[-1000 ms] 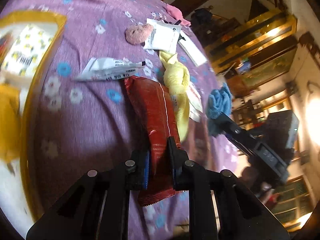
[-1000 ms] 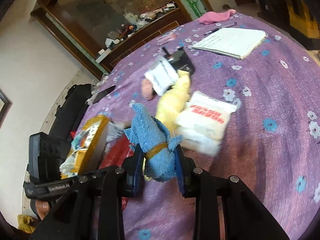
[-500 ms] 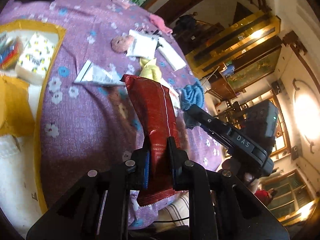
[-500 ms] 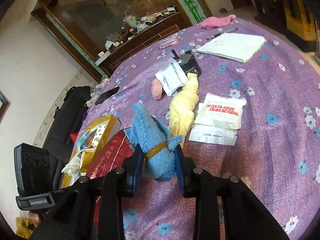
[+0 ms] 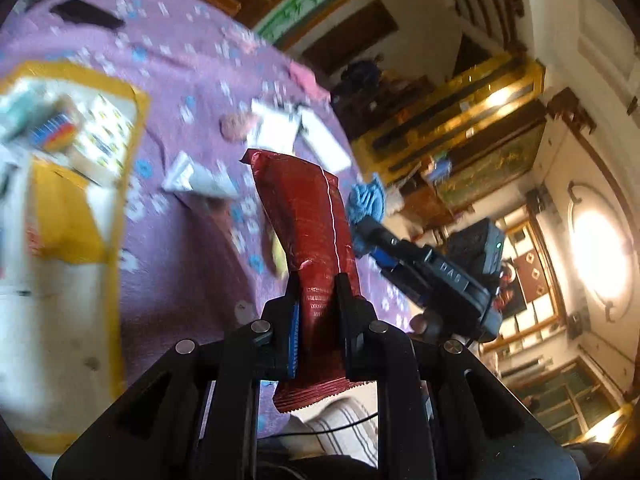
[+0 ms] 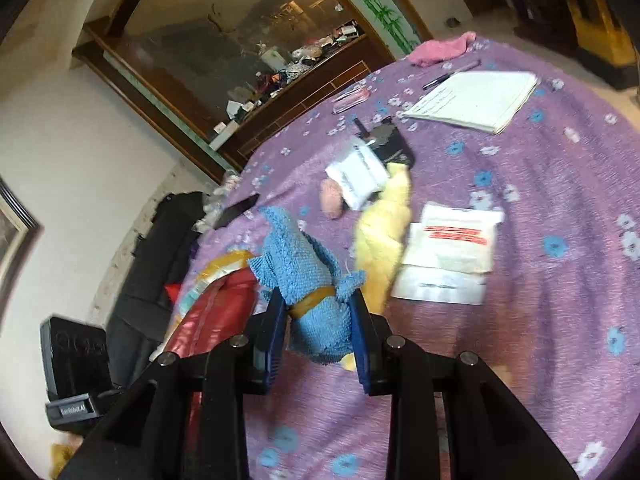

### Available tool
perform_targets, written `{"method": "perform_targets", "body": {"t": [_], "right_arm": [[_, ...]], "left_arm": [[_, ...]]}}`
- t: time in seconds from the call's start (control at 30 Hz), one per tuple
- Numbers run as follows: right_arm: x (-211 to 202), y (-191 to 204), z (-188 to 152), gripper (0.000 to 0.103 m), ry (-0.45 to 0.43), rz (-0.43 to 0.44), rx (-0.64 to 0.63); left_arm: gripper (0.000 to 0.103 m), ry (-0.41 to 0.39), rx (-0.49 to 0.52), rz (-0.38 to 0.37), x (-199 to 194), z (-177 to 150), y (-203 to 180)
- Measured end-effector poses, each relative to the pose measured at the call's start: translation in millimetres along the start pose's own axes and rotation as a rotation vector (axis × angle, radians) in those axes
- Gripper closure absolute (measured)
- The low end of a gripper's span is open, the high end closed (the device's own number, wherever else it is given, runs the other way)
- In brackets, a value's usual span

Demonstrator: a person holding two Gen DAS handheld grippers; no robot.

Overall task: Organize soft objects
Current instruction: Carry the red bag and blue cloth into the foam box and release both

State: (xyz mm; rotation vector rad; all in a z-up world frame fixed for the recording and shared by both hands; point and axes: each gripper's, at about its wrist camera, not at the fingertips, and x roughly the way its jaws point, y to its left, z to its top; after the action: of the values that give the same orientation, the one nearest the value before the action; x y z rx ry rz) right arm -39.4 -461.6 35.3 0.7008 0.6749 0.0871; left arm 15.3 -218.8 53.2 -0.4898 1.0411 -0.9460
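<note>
While the left gripper [image 5: 316,296] clamps a red packet [image 5: 308,224] upright — long axis vertical — the yellow box [image 5: 72,216] lies to its left (the right gripper [image 6: 318,320] pinches a blue cloth [image 6: 304,268]).

**Blue cloth clamped above the purple tablecloth**

The right gripper [image 6: 318,316] is pinching a rolled blue towel [image 6: 306,276] bound with a yellow band [image 6: 310,300], its blue-padded jaws pressing both sides. Beyond it, a yellow cloth [image 6: 386,232] is lying on the flowered purple tablecloth [image 6: 560,300], touching two white packets [image 6: 448,260] to its right. A pink puff [image 6: 332,200] is sitting beside a small white pouch [image 6: 360,176]. Farther back, a notepad [image 6: 476,100] and a pink cloth [image 6: 440,48] are resting. At left, a red packet [image 6: 216,316] is showing beside the left gripper's body [image 6: 74,364].
</note>
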Motion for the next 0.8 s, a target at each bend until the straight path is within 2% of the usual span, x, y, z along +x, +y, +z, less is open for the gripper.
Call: {"method": "perform_targets", "body": {"t": [0.13, 0.23, 0.3, 0.37, 0.5, 0.63, 0.7, 0.8], "right_arm": [[7.8, 35.2, -13.3, 0.073, 0.032, 0.076, -0.077], [29.7, 62.4, -28.6, 0.073, 0.092, 0.142, -0.135], [52.2, 81.5, -38.0, 0.073, 0.153, 0.176, -0.159], [71.4, 103.9, -45.3, 0.073, 0.195, 0.204, -0.201], [102.7, 138.7, -58.7, 0.073, 0.251, 0.198, -0.281], [125.9, 156.4, -74.3, 0.073, 0.276, 0.134, -0.35], [138.0, 161.2, -77.7, 0.073, 0.284, 0.088, -0.382], [155.5, 167.9, -81.4, 0.072, 0.318, 0.064, -0.392]], "left_arm": [[0.088, -0.099, 0.012, 0.074, -46.1, -6.1, 0.8], [0.088, -0.163, -0.017, 0.146, -77.3, -15.2, 18.6], [0.088, -0.18, -0.054, 0.176, -88.4, -16.4, 33.5], [0.088, -0.196, -0.065, 0.237, -101.4, -18.4, 49.0], [0.088, -0.153, -0.079, 0.316, -108.3, -24.3, 75.9], [0.089, -0.074, -0.094, 0.37, -95.0, -29.4, 107.5], [0.088, -0.07, -0.074, 0.391, -90.7, -24.4, 115.8], [0.088, -0.07, -0.074, 0.421, -90.6, -15.8, 123.2]]}}
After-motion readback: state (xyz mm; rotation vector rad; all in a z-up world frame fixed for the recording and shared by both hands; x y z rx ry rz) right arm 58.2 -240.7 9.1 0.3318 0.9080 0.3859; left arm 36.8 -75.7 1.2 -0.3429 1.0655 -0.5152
